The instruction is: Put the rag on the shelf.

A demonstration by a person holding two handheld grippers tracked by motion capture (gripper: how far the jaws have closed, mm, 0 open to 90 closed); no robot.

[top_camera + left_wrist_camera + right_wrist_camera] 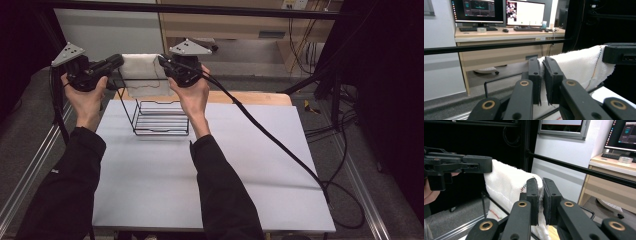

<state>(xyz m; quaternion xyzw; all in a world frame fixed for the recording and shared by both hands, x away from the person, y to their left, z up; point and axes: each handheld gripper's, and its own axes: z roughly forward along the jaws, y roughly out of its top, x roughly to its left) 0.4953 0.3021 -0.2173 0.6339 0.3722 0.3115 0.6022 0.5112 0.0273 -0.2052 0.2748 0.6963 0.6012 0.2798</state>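
A white towel [140, 72] with red stitching hangs stretched above a black wire rack [160, 120] at the far side of the white table [210, 170]. My left gripper [118, 62] is shut on the towel's left end, and my right gripper [162, 61] is shut on its right end. In the left gripper view the towel [579, 63] runs from between my left gripper's [542, 75] closed jaws to the other gripper [621, 53]. The right gripper view has the towel [506, 182] pinched in my right gripper [540, 195], with the left gripper [477, 164] clamping its far end.
A thick black cable [280, 145] trails from the right gripper across the table and off its right edge. A black frame bar [200, 9] crosses behind the rack. Beyond it stands a wooden desk [499, 37] with monitors [524, 12].
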